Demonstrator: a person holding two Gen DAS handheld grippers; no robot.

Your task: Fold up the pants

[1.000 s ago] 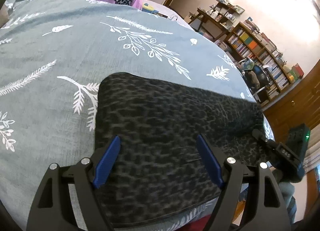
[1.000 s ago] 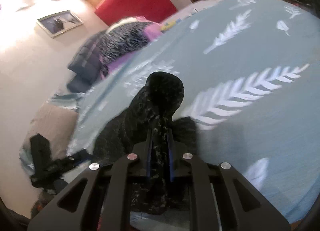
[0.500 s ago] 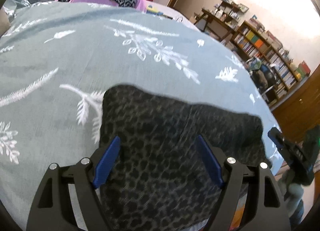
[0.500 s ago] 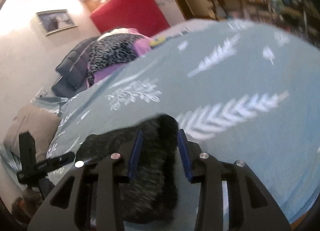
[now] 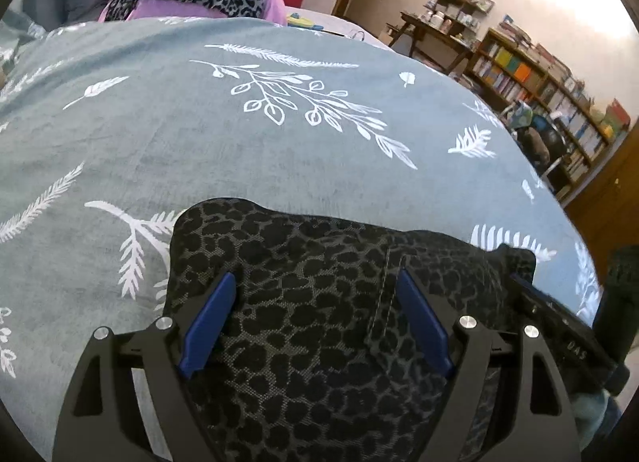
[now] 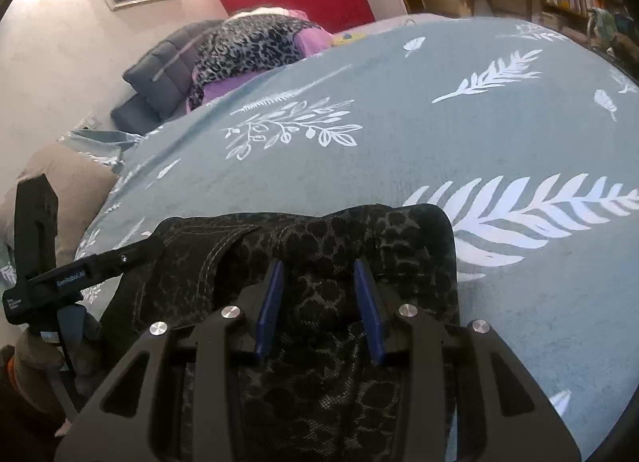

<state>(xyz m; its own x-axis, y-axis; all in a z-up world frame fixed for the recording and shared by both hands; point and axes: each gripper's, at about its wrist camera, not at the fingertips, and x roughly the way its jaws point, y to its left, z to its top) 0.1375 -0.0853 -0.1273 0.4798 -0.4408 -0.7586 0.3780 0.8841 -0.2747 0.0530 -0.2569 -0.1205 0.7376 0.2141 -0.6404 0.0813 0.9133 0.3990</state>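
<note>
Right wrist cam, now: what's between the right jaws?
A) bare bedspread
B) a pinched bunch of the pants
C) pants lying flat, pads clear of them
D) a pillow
C: the right gripper stands open over the leopard-print pants, which lie flat on the bedspread with a gap at each blue pad.

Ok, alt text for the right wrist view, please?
Folded dark leopard-print pants lie on a grey-green leaf-print bedspread, with the right gripper open above them. The left gripper reaches in from the left.
</note>
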